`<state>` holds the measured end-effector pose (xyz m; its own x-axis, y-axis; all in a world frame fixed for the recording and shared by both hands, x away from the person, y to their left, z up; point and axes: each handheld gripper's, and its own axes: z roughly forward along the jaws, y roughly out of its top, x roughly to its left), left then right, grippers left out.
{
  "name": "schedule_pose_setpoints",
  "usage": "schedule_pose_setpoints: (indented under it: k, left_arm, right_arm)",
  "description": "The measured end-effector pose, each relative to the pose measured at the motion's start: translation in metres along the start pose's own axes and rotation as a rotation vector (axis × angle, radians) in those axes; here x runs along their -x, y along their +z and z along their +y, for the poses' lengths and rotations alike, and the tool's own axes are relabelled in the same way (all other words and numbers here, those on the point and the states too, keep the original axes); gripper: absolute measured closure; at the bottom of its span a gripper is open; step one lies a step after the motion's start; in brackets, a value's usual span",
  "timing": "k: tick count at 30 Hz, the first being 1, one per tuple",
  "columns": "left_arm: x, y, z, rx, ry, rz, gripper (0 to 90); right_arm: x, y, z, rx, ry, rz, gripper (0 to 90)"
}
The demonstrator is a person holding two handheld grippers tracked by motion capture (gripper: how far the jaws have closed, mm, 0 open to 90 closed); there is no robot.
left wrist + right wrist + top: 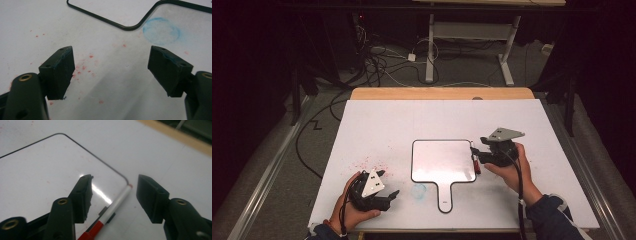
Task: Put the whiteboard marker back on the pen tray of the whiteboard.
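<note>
**Marker Not Yet Gripped Beside the Whiteboard**

At the left, the left gripper (388,184) is held low over the table (377,120) with its jaws spread wide and nothing between them; red specks (83,67) and a blue smudge (161,31) are seen on the surface. In the middle, the small whiteboard (442,160) lies flat and appears blank. At the right, the right gripper (113,192) is poised with its jaws released either side of the red-capped marker (112,210), which lies along the board's right edge. The grasp is judged still to come; any writing would remain to be done.
</note>
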<state>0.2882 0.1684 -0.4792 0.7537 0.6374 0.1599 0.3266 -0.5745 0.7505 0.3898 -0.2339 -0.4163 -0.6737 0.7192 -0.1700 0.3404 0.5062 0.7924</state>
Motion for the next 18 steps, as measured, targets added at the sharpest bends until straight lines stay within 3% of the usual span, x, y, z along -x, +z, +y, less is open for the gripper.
schedule_pose_setpoints:
  k: [5,6,8,13,18]
  left_arm:
    - [0.0,0.0,0.001,0.001,-0.003,0.009,20.7]
    - [-0.001,0.0,0.001,0.002,-0.003,0.009,20.7]
    - [-0.001,0.001,0.001,0.002,-0.004,0.012,20.7]
    - [-0.002,0.001,0.002,0.001,0.0,0.03,20.7]
    - [-0.002,0.001,0.003,-0.003,0.004,0.043,20.5]
  right_arm:
    - [0.001,-0.028,-0.006,0.116,-0.056,0.017,42.8]
    - [0.0,-0.033,-0.009,0.132,-0.069,0.003,41.5]
    - [0.0,-0.043,-0.016,0.152,-0.091,-0.022,39.2]
    - [0.003,-0.063,-0.039,0.189,-0.09,-0.06,35.8]
    - [0.001,-0.075,-0.057,0.192,-0.085,-0.057,32.2]
